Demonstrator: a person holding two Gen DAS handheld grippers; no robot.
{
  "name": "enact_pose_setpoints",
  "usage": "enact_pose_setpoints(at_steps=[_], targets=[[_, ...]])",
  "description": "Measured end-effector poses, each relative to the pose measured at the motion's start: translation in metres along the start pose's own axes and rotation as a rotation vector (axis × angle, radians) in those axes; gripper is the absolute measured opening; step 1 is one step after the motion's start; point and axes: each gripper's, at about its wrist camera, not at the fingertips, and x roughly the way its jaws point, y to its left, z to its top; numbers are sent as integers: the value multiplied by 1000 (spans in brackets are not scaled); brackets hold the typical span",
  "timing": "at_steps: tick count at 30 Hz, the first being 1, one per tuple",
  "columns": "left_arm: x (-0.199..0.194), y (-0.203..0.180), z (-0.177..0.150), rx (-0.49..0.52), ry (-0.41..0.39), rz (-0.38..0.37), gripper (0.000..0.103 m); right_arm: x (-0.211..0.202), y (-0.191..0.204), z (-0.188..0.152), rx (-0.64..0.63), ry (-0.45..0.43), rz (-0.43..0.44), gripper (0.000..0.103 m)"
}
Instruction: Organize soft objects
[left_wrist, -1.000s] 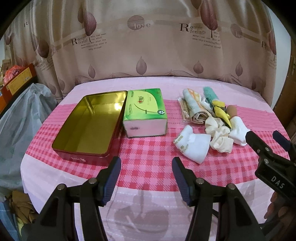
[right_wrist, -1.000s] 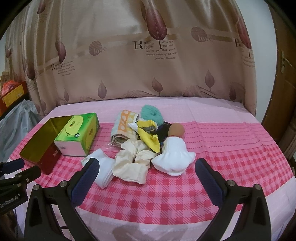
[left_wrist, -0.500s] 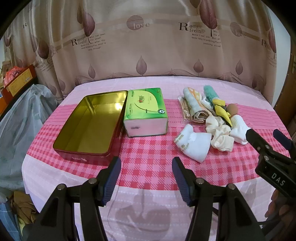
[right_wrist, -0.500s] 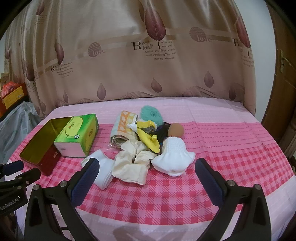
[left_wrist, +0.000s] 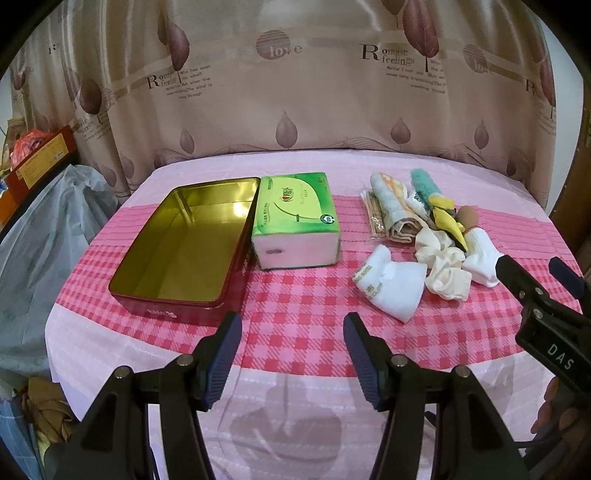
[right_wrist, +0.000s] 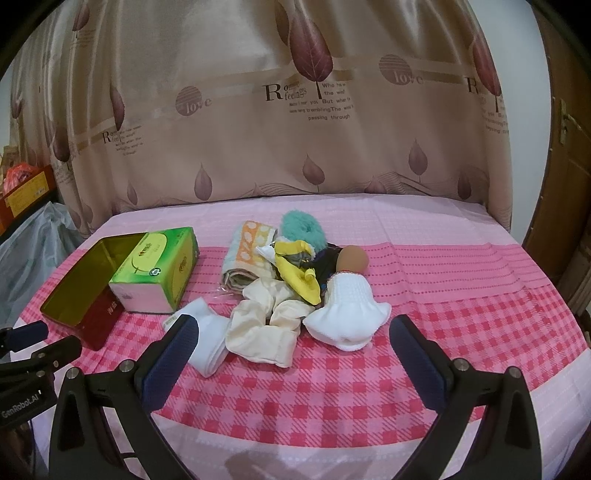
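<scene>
A pile of soft things lies on the pink checked tablecloth: a white sock (right_wrist: 347, 314), a cream cloth (right_wrist: 266, 325), a folded white cloth (right_wrist: 210, 343), a yellow cloth (right_wrist: 295, 273), a rolled towel (right_wrist: 247, 254) and a teal fluffy piece (right_wrist: 303, 229). An open gold-lined tin (left_wrist: 184, 243) stands left, a green tissue box (left_wrist: 295, 218) beside it. My right gripper (right_wrist: 291, 365) is open and empty, just short of the pile. My left gripper (left_wrist: 291, 358) is open and empty near the table's front edge, between tin and pile.
A packet of thin sticks (left_wrist: 373, 218) lies left of the towel. A brown egg-like ball (right_wrist: 352, 260) sits behind the white sock. A curtain (left_wrist: 295, 92) hangs behind the table. A grey plastic bag (left_wrist: 40, 236) and orange boxes stand off the left edge.
Both grippers have drawn back slightly; the pile and the tin look a little farther away. Nothing on the table has moved.
</scene>
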Motion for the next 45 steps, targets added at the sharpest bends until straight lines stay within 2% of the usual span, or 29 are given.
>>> enact_pose_setpoints(at_steps=[22, 23, 28, 30, 35, 45], targets=[[8, -1, -1, -3, 26, -10, 59, 0, 0, 1, -10, 8, 3, 101], [9, -1, -1, -5, 28, -10, 59, 0, 0, 1, -11, 9, 5, 101], [11, 2, 0, -14, 34, -10, 59, 1, 0, 1, -27, 15, 8, 80], [14, 3, 0, -15, 39, -11, 59, 4, -1, 1, -25, 28, 16, 78], [24, 7, 3, -16, 54, -22, 59, 13, -8, 1, -41, 60, 1, 73], [53, -3, 4, 34, 90, -92, 59, 55, -39, 3, -14, 165, -45, 72]])
